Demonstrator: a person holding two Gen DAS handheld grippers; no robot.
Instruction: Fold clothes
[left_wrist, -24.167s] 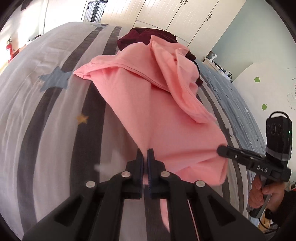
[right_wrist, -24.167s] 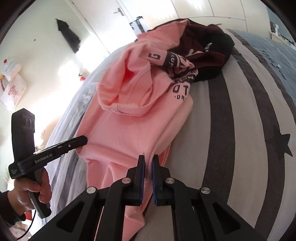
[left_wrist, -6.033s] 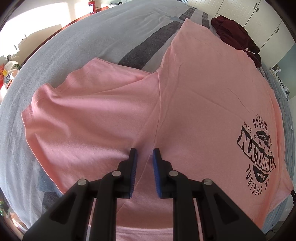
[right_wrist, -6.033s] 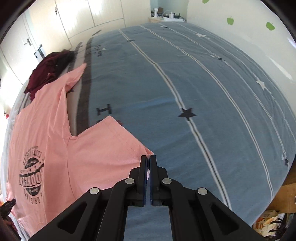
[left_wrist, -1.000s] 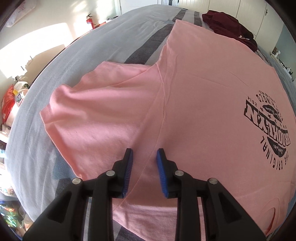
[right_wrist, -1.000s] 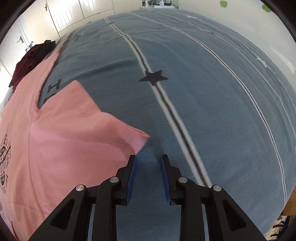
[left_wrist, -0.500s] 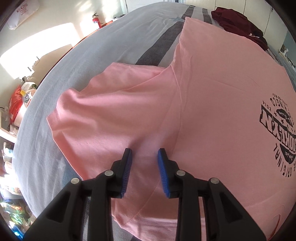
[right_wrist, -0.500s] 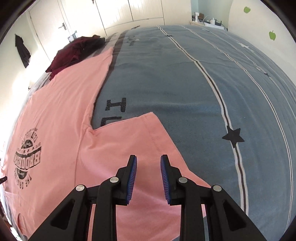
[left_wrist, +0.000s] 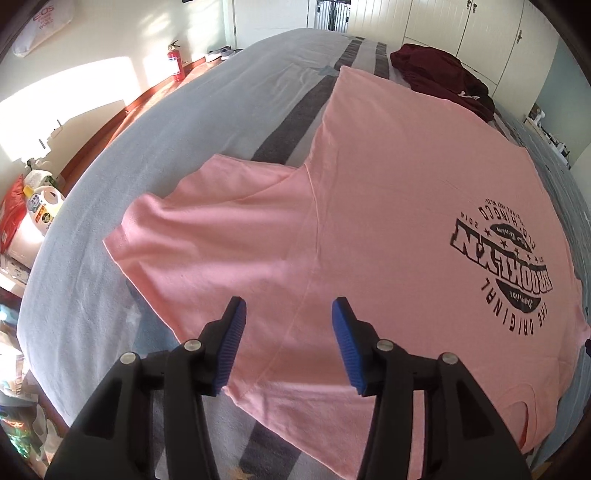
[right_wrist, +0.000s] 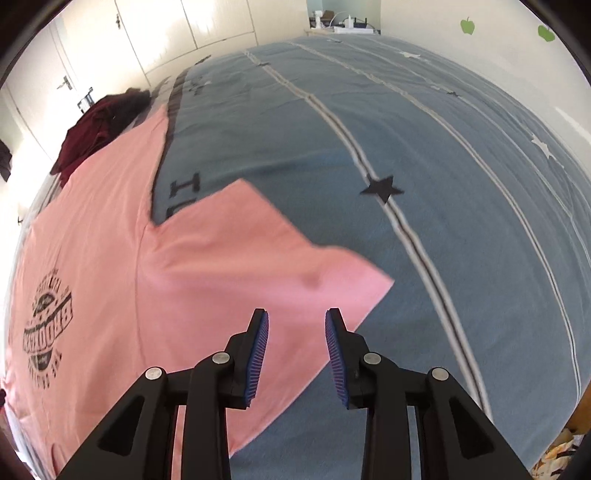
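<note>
Pink T-shirt (left_wrist: 388, 206), print side up, lies spread flat on the bed (right_wrist: 424, 147), its body running away from both pairs of jaws toward the wardrobe end, collar nearest the person and hem farthest. Its long axis therefore points straight ahead between the two hands, and each sleeve sticks out sideways to its own hand.

Left sleeve (left_wrist: 207, 236) lies ahead of the left gripper (left_wrist: 286, 345) and a little to its left, with the shoulder seam running up directly between the jaws. Those jaws have just been opening and now stand well apart, released, hovering above the shoulder cloth with nothing pinched between them.

Right sleeve (right_wrist: 266, 258) lies ahead of the right gripper (right_wrist: 297, 354) and reaches out to a free corner just right of the right jaw. These jaws have also just been opening a little; they are parted and hold nothing, the pink cloth showing below the gap.

Judging from this layout, each hand is the nearer one to its own sleeve, so a lengthwise fold would likely start with either sleeve brought inward across the body toward the black print (left_wrist: 509, 269).

Beyond the hem, a dark maroon garment (left_wrist: 439, 70) sits bunched on the bed, touching or just past the shirt's far edge and well away from both jaws.
</note>
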